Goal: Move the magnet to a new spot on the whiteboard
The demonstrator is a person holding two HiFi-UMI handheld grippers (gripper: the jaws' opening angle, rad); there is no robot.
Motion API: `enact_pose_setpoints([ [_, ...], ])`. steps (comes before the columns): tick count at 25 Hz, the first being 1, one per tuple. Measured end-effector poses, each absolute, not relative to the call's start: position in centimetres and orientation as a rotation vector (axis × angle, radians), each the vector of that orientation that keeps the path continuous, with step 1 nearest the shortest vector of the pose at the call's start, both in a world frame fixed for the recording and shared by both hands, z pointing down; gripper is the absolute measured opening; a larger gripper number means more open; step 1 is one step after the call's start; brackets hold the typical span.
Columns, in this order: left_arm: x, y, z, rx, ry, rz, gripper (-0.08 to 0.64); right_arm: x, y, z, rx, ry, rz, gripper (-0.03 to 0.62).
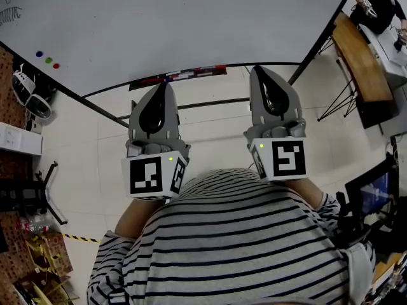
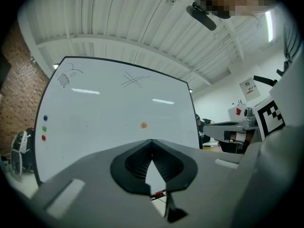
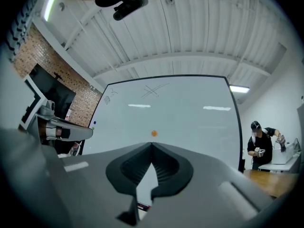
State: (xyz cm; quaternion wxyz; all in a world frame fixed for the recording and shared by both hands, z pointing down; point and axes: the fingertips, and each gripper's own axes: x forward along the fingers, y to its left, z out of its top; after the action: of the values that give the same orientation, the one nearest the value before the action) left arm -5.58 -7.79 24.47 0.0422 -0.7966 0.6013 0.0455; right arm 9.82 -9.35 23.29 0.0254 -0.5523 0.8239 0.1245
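Right gripper [image 3: 151, 146], jaws closed on nothing, faces the orange magnet [image 3: 153, 133], well ahead on the whiteboard [image 3: 194, 120].

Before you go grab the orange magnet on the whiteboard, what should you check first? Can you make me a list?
1. The orange magnet is in sight on the whiteboard: ok.
2. The right gripper is empty: ok.
3. Its fingers are open for grabbing: not ok, they are shut.
4. The left gripper is empty: ok; it is shut too.
5. Both grippers are close to the magnet: not ok, they are well short of the board.
6. There is bare board for a new spot: ok.
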Motion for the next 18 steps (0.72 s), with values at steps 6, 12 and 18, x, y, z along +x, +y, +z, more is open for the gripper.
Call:
enact_pose_setpoints([
  [6,-8.0,-6.6,25.8,-2.433,1.861,0.124,0.015,7.5,-7.9,24.3,-1.708,2.576,0.369,0.000],
  [12,-10.7,-5.4,26.0,-2.451,1.883,0.119,0.015,4.0,-6.6,24.7,-1.709,2.605,0.346,0.000],
  [18,-12.8,-4.9,26.0,-2.470,1.868,0.152,0.015,0.4,-6.3,24.8,-1.685,2.644,0.388,0.000],
])
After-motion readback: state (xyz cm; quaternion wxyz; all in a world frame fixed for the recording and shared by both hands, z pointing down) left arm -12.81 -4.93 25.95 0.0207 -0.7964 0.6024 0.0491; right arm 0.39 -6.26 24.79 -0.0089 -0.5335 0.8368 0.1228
